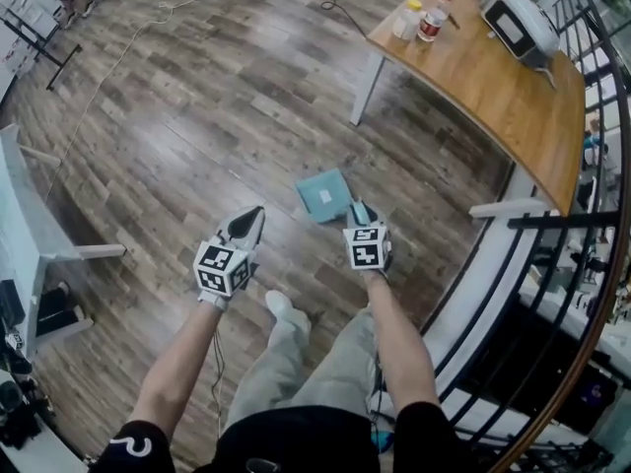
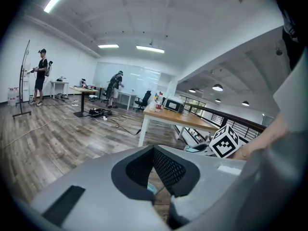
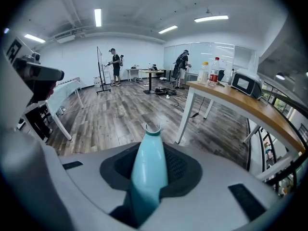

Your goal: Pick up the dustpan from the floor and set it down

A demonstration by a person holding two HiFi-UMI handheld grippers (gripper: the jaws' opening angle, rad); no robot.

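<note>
The teal dustpan [image 1: 325,193] shows in the head view over the wood floor, just ahead of my right gripper [image 1: 361,215]. In the right gripper view its teal handle [image 3: 149,162] runs up between the black pads, and my right gripper [image 3: 150,170] is shut on it. The pan itself is hidden there behind the gripper body. I cannot tell whether the pan touches the floor. My left gripper [image 1: 248,223] is beside it to the left, apart from the dustpan. In the left gripper view the left gripper [image 2: 155,170] is shut, with nothing between the pads.
A wooden table [image 1: 493,77] stands at the far right with bottles [image 1: 431,18] and a white appliance [image 1: 523,23]. A dark railing [image 1: 582,264] curves along the right. A white rack [image 1: 30,235] is at the left. Cables lie on the far floor, and people stand far off.
</note>
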